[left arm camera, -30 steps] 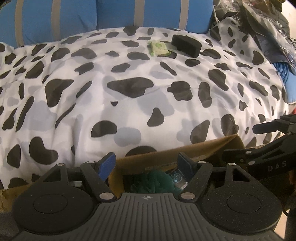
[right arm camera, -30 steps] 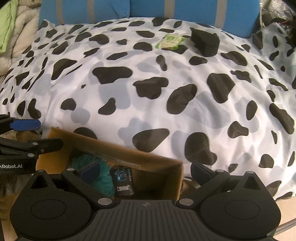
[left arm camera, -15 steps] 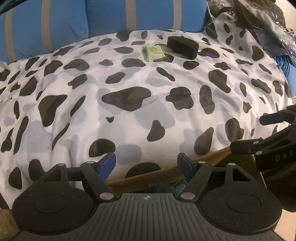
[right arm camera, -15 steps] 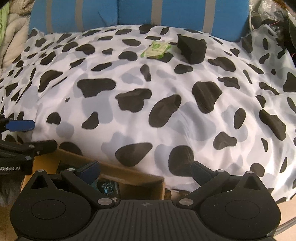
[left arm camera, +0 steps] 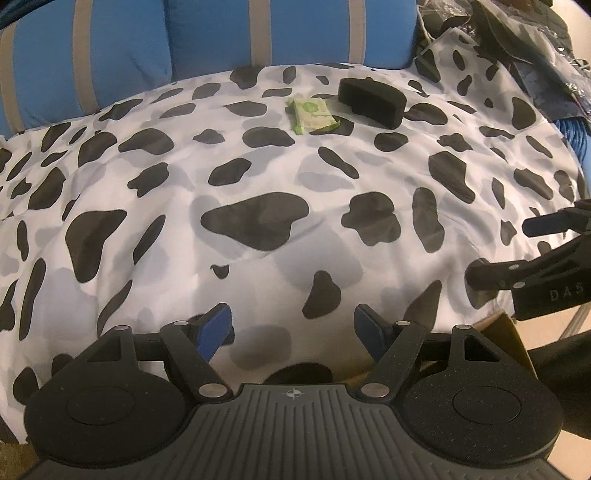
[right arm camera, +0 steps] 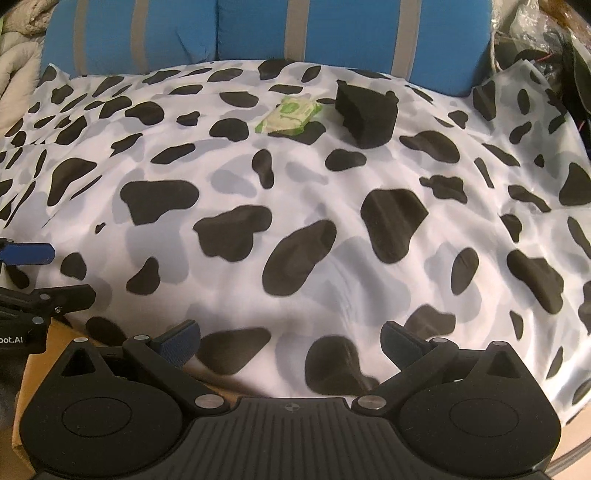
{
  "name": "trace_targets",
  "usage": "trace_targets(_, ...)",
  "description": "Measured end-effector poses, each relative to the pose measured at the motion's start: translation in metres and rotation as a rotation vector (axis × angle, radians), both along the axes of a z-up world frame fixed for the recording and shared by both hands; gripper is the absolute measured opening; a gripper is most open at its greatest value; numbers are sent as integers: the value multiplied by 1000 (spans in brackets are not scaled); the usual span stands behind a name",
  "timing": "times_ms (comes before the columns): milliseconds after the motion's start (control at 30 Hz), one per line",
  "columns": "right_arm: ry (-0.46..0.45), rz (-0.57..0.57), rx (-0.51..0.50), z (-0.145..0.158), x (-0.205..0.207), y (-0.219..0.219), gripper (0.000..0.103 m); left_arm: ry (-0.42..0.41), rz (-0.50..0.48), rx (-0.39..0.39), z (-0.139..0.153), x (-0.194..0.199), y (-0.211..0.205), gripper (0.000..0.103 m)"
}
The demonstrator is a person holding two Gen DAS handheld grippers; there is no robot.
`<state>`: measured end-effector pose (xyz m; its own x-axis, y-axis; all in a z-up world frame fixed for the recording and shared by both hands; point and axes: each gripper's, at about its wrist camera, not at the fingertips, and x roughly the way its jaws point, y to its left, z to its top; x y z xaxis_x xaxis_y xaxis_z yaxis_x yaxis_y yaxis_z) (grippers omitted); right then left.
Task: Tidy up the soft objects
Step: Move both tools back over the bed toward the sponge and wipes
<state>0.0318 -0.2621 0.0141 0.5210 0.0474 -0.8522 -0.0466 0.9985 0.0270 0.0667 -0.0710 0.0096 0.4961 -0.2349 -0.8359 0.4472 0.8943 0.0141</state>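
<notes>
as you look along both sets of fingers, here is how things lie:

left gripper (left arm camera: pixel 293 330): your jaws stand apart with nothing between the blue pads; only the spotted cover shows in the gap.
right gripper (right arm camera: pixel 291 341): released too, the pads wide and bare, hanging over the near edge of the cover.
cover (left arm camera: pixel 258 221): a white bedspread with black and grey cow spots fills most of both views, lying a little rumpled.
green packet (left arm camera: pixel 312 115): a small soft pack with a green print lies flat at the far side of the cover, well away from both your grippers.
black sponge (left arm camera: pixel 371 98): a dark foam block sits just to the right of the green packet, close to it; whether the two touch you cannot tell.
blue cushions (right arm camera: pixel 258 29): two blue cushions with grey stripes stand behind the cover, just beyond the packet and the sponge.
cardboard box (right arm camera: pixel 33 373): a brown edge shows at the lower left of your right view, under the near hem of the cover; its inside is hidden.
pile at the right (left arm camera: pixel 535 33): dark cloth and crinkled plastic are heaped beyond the cover's far right corner.
each other: your right gripper shows at the right edge of the left view, your left gripper (right arm camera: pixel 26 280) at the left edge of the right view.
</notes>
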Motion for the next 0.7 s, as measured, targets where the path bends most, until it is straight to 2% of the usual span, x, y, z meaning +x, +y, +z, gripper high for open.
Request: trace_targets(700, -55, -24, -16, -4, 60, -27, 103, -34, -31, 21, -5, 49, -22, 74)
